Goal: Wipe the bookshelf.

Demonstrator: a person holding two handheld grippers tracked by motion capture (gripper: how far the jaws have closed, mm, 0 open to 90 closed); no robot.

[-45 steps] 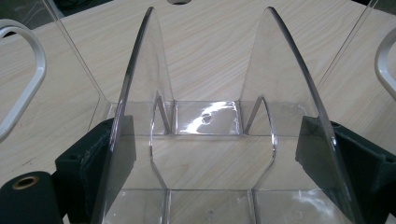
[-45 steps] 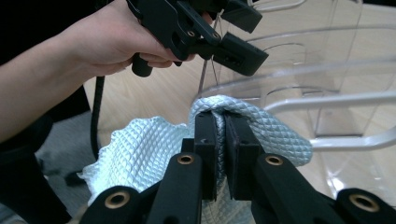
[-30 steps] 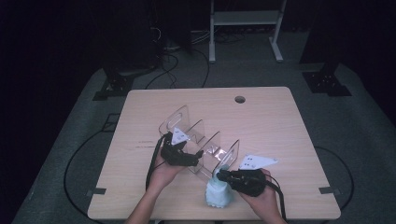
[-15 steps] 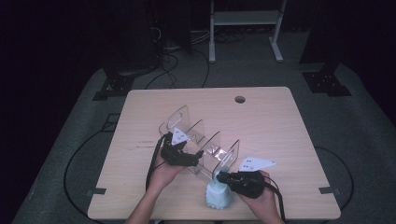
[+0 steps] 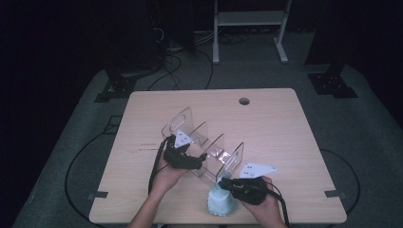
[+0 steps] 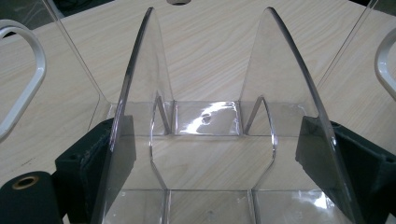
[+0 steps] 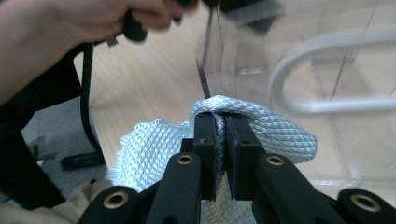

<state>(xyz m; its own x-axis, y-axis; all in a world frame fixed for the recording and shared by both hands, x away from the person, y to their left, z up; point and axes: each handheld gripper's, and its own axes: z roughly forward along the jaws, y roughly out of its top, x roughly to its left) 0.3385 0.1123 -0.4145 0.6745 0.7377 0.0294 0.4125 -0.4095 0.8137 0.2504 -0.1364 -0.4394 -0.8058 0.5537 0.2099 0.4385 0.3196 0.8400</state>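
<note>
A clear acrylic rack (image 5: 204, 142) with several upright dividers stands mid-table. My left gripper (image 5: 202, 159) reaches into it from the near left. In the left gripper view its wide-set jaws sit outside two dividers of the rack (image 6: 205, 158), and the black fingers (image 6: 79, 163) press on their outer faces. A pale blue quilted cloth (image 5: 221, 204) lies bunched near the table's front edge. My right gripper (image 5: 227, 183) is shut on the cloth's top fold, close to the rack's near end. In the right gripper view the cloth (image 7: 280, 130) drapes over both sides of the closed jaws (image 7: 225, 121).
The wooden table (image 5: 285, 133) has a round hole (image 5: 244, 101) near its far edge. Cables trail from both grippers off the front edge. The rack's end panel has a white-rimmed handle cutout (image 7: 327, 70). The person's left hand (image 7: 70, 28) is close by. A white frame (image 5: 249, 19) stands on the floor behind.
</note>
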